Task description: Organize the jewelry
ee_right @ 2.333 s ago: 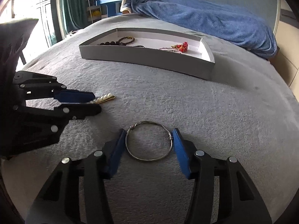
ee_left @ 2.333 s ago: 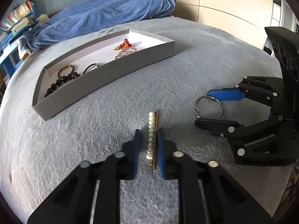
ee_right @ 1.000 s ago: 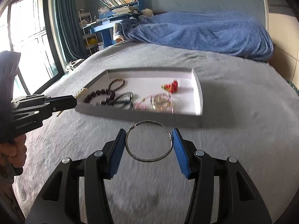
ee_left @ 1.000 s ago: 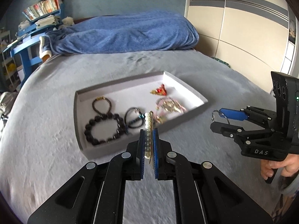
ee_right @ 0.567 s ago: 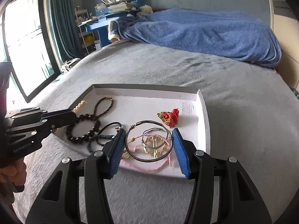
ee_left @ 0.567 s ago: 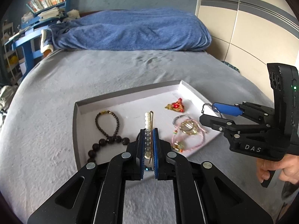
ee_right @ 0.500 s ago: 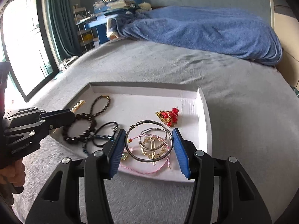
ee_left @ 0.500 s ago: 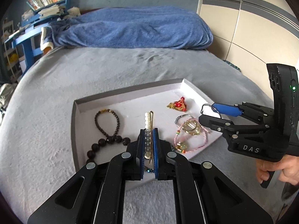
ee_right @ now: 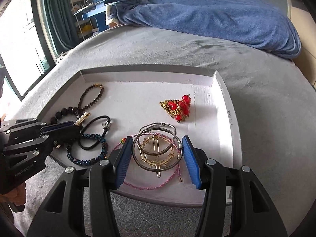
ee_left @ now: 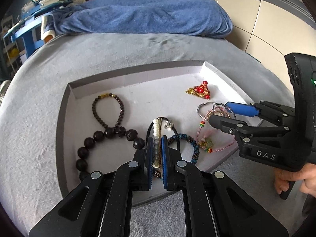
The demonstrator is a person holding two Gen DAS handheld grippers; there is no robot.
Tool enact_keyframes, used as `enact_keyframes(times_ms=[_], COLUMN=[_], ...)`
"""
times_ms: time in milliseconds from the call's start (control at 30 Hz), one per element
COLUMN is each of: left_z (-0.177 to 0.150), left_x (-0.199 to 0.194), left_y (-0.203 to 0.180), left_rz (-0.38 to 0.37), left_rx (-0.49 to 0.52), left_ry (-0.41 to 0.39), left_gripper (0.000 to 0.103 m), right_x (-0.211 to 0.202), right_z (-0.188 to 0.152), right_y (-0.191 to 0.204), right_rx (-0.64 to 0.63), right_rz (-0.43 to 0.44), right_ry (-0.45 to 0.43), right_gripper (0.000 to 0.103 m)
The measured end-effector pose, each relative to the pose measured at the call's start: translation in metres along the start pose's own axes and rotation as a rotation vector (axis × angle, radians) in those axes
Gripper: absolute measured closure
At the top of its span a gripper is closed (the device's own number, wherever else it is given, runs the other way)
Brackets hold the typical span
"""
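- The tray (ee_right: pixel 230 118) is lying on the grey bed (ee_right: pixel 266 102), its white floor holding the jewelry.
- Inside the tray, a dark bead bracelet (ee_left: pixel 107 114) is lying toward the left wall, a red-and-gold ornament (ee_right: pixel 177 106) toward the far right corner, a blue beaded bracelet (ee_right: pixel 86 152) and a black hair tie (ee_right: pixel 94 132) near the front wall, and a pink cord (ee_right: pixel 152 183) with a gold clip (ee_right: pixel 157 154) at the front right.
- The left hand-held gripper (ee_left: pixel 157 154) is clenching a pearl pin (ee_left: pixel 156 130) over the tray's front middle, above the blue bracelet.
- The right hand-held gripper (ee_right: pixel 157 156) is grasping a wire bangle (ee_right: pixel 138 158) across its width, over the pink cord at the tray's front right.
- The tray's far half is lying mostly bare.
- Beyond the tray, a blue blanket (ee_left: pixel 150 15) is lying along the bed's far side.
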State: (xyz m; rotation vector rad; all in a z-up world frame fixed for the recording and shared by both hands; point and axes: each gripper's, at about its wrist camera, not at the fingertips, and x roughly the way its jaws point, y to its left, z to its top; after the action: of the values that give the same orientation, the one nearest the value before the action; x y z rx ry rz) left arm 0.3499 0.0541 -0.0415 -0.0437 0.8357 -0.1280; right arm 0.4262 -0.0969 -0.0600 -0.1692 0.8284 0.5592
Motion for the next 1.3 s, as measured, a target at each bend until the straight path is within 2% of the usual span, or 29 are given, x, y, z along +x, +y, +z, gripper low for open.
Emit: enact_keyframes(times_ms=[100,200,267,300,333,400,500,633,700,833,1100,1300], left_z=[-0.003,-0.004,-0.005,-0.005,-0.006,-0.008,-0.009,-0.016,-0.021,-0.035,-0.067,-0.084], left_x=[0.000,-0.002,-0.005,-0.008,-0.010,-0.021,-0.033,-0.053,-0.062,-0.080,-0.102,-0.116], left_y=[-0.001,0.002,0.003,0.004,0.005,0.007,0.009,0.016,0.018,0.020,0.012,0.005], left_rz=[0.014,0.025,0.031,0.035,0.049,0.064,0.078,0.102,0.112,0.130,0.193,0.194], left_rx=[0.004,-0.013,-0.020,-0.024,-0.028,-0.036,-0.042,-0.080,-0.094,-0.104,-0.103,-0.123], left_ry=[-0.009,-0.025,-0.037,-0.049,-0.059,-0.102,-0.135,-0.187,-0.214,-0.261,-0.301,-0.320], left_gripper=[0.094,0.083,0.078,0.067,0.050,0.035,0.022,0.012,0.010,0.007,0.005,0.005], right_x=[-0.001,-0.007,-0.012,-0.015,-0.018,-0.026,-0.035,-0.049,-0.057,-0.073,-0.102,-0.124], right_z=[-0.001,-0.002,-0.002,-0.003,-0.003,-0.006,-0.010,-0.018,-0.024,-0.039,-0.069,-0.093], right_y=[0.001,0.001,0.000,0.000,0.000,0.000,-0.001,-0.001,0.001,0.001,0.010,0.016], right_rx=[0.000,0.002,0.007,0.012,0.014,0.011,0.009,0.021,0.022,0.042,0.056,0.076], right_rz=[-0.001,-0.006,-0.006,-0.003,-0.001,-0.005,-0.011,-0.014,-0.020,-0.032,-0.034,-0.035], right_ry=[-0.012,-0.039,-0.061,-0.075,-0.085,-0.117,-0.143,-0.177,-0.203,-0.232,-0.262,-0.299], right_gripper=[0.051,0.042,0.040,0.040,0.037,0.029,0.026,0.018,0.011,0.006,0.006,0.006])
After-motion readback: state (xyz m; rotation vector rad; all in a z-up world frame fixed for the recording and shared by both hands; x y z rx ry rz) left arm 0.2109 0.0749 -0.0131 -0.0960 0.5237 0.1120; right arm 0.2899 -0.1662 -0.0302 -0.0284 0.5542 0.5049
